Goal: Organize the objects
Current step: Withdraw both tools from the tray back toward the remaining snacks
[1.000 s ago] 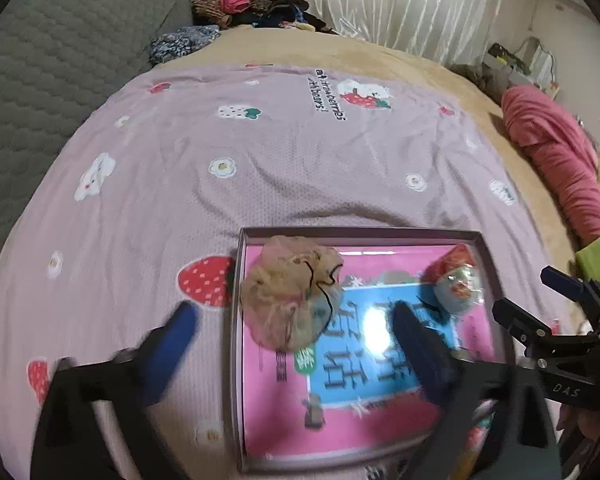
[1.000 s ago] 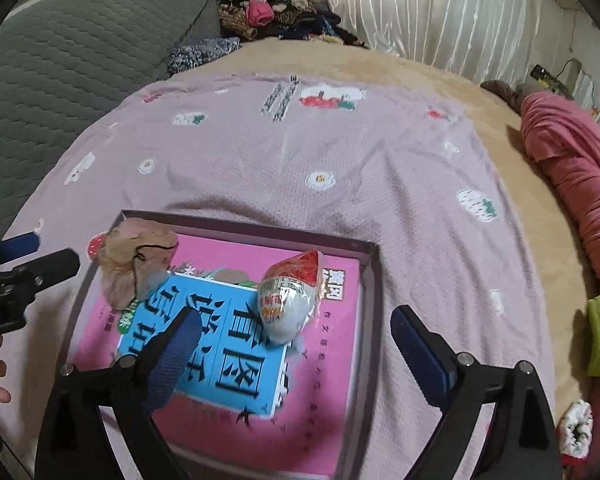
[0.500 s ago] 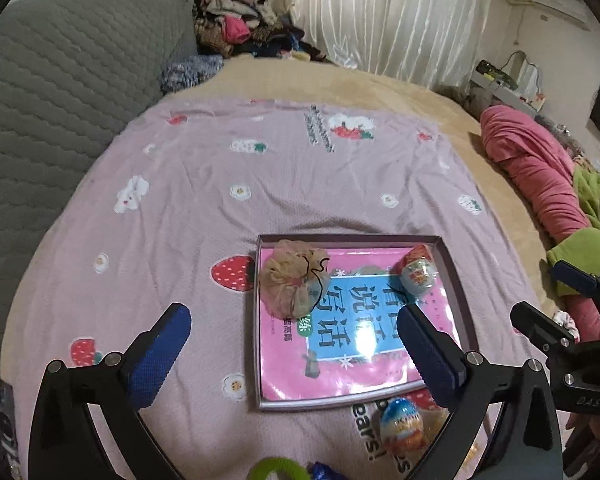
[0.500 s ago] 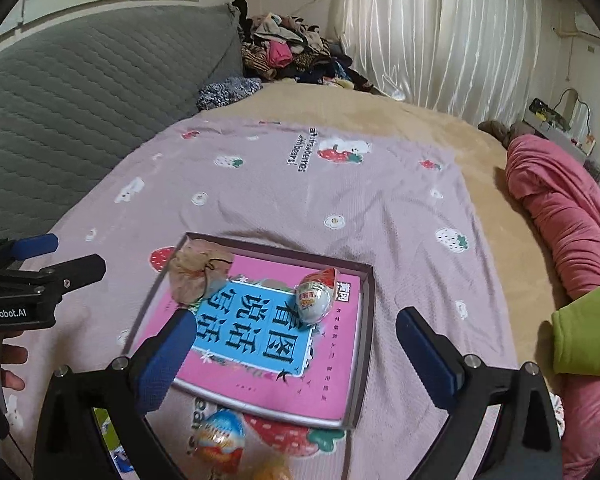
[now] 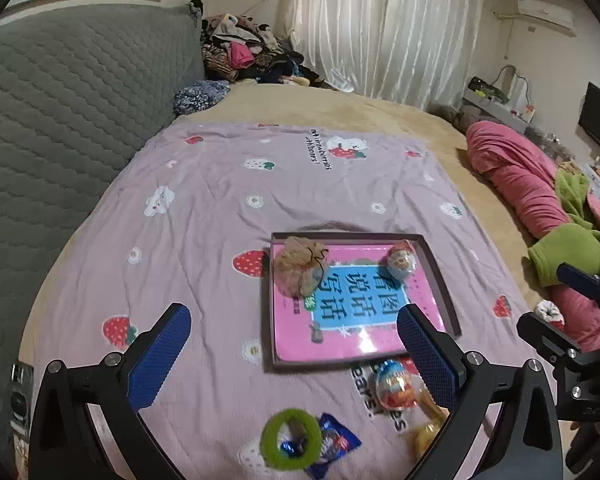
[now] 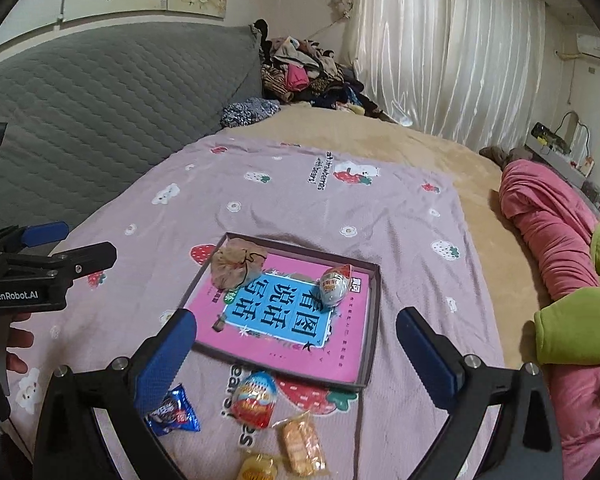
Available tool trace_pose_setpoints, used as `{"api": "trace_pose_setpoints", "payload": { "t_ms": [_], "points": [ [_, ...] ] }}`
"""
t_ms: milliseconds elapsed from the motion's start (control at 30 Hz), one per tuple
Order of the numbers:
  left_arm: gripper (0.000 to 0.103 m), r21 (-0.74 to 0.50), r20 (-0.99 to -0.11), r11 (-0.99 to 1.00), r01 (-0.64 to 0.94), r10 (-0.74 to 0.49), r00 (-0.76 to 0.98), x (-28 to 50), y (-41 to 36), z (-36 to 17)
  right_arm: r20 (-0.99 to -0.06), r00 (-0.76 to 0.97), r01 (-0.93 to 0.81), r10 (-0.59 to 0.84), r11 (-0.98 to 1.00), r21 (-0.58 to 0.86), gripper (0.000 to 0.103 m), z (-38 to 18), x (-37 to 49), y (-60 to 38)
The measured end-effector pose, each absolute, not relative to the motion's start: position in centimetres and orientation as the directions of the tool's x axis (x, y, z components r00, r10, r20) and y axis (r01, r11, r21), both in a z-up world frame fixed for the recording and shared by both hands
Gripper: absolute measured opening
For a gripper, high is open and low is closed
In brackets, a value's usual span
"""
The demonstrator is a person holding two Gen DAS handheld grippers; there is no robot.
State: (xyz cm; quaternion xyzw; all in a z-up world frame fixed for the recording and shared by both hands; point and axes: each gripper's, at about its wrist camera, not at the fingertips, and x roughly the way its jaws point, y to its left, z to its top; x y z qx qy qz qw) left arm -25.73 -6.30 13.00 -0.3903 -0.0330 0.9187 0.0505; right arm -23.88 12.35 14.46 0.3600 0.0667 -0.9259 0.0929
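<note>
The right gripper hangs over the bed with its blue pads spread wide and nothing between them; its jaws have just been opening. The left gripper is likewise spread and empty. Just below and ahead of the right gripper's jaws, loose on the strawberry-print sheet, lie a foil-wrapped chocolate egg, a blue candy wrapper beside its left finger, an orange biscuit packet and a yellow sweet. Under the left gripper a green hair tie rests against the blue wrapper. Farther ahead sits the shallow tray, already holding a beige scrunchie and a second egg on a pink book. The likely trouble: the egg is round and slick, so a pinch off its middle could squirt it across the soft sheet. The flat wrappers may snag sheet fabric in the pads. With both grippers close together, reaching for neighbouring items could knock them into each other.
</note>
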Motion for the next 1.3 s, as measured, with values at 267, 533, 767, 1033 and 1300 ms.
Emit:
{"api": "trace_pose_setpoints", "payload": {
  "t_ms": [267, 533, 767, 1033, 1300],
  "points": [
    [0.103, -0.084, -0.705, -0.993, -0.077, 0.114, -0.7, -21.4, -6.2, 12.4, -0.674, -0.724, 0.221, -0.146, -0.975, -0.027, 0.101, 13.9, -19.2, 12.2],
    [0.103, -0.081, -0.703, -0.992, -0.097, 0.126, -0.7, -17.4, -6.0, 9.9, -0.678, -0.72, 0.212, -0.146, -0.977, -0.015, 0.102, 11.9, -15.0, 12.1],
    [0.103, -0.087, -0.7, -0.991, -0.1, 0.132, -0.701, -14.0, -6.5, 8.4, -0.678, -0.723, 0.196, -0.134, -0.981, -0.015, 0.102, 10.2, -12.1, 12.1],
    [0.103, -0.079, -0.701, -0.992, -0.094, 0.122, -0.702, -11.7, -7.0, 6.7, -0.684, -0.724, 0.175, -0.093, -0.983, -0.052, 0.102, 8.1, -9.6, 11.9],
    [0.103, -0.06, -0.688, -0.995, -0.084, 0.102, -0.719, -10.0, -7.2, 4.4, -0.677, -0.733, 0.165, -0.068, -0.983, -0.08, 0.102, 6.6, -8.5, 11.8]
  ]
}}
